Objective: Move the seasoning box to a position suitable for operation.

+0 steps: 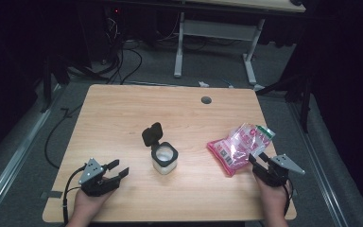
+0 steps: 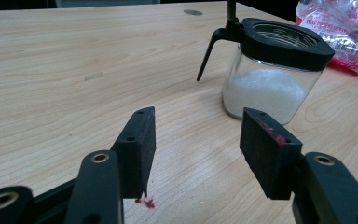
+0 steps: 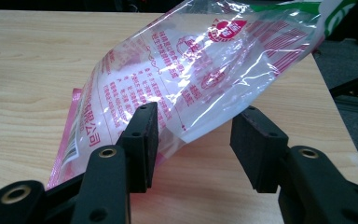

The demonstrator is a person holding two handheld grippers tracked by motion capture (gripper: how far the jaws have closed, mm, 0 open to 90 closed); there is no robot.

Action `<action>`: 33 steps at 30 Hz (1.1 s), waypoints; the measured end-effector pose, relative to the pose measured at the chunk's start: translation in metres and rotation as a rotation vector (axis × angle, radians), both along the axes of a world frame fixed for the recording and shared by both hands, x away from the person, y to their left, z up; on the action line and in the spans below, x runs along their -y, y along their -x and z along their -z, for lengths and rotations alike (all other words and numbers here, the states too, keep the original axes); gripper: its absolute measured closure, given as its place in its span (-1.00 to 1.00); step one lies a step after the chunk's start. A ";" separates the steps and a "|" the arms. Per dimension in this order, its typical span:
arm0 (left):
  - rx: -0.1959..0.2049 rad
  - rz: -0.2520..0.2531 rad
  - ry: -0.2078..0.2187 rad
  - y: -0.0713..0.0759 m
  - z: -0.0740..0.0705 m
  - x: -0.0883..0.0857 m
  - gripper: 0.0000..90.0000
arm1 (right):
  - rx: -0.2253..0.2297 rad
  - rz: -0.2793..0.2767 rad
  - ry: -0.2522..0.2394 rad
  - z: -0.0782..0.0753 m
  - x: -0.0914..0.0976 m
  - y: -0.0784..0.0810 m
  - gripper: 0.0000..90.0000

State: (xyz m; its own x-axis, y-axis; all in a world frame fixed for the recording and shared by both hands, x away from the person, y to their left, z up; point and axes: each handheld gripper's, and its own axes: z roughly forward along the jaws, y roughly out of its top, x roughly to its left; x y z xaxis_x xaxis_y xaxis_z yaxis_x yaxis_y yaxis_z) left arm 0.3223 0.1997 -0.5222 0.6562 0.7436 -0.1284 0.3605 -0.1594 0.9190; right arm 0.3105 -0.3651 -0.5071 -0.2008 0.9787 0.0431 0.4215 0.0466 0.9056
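1. Counting the things on the wooden counter (image 1: 123,113): one glass jar (image 1: 164,158), one plastic bag (image 1: 238,146), two hand-held grippers.
2. The jar stands upright near the middle of the counter; its black hinged lid (image 1: 151,134) is flipped open and stands up on the far-left side of the rim. In the left gripper view the jar (image 2: 265,88) holds a white granular substance that fills roughly its lower half.
3. The bag is clear plastic with pink and red print and a green top edge, and it lies toward the right side of the counter, well apart from the jar. In the right gripper view the bag (image 3: 205,70) looks mostly clear and crumpled; I cannot tell how much is in it.
4. The left hand-held gripper (image 1: 118,172) sits at the near left edge of the counter, its jaws apart with nothing between them, pointing toward the jar and well short of it.
5. The right hand-held gripper (image 1: 259,161) sits at the near right, at the near end of the bag. Its jaws stand apart; the bag's lower edge hangs between them and lies against the left pad, while the right pad is clear of it.
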 end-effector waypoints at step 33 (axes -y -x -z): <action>0.013 -0.063 -0.046 -0.006 0.003 0.002 -0.09 | 0.016 -0.188 0.084 -0.011 -0.076 0.019 0.27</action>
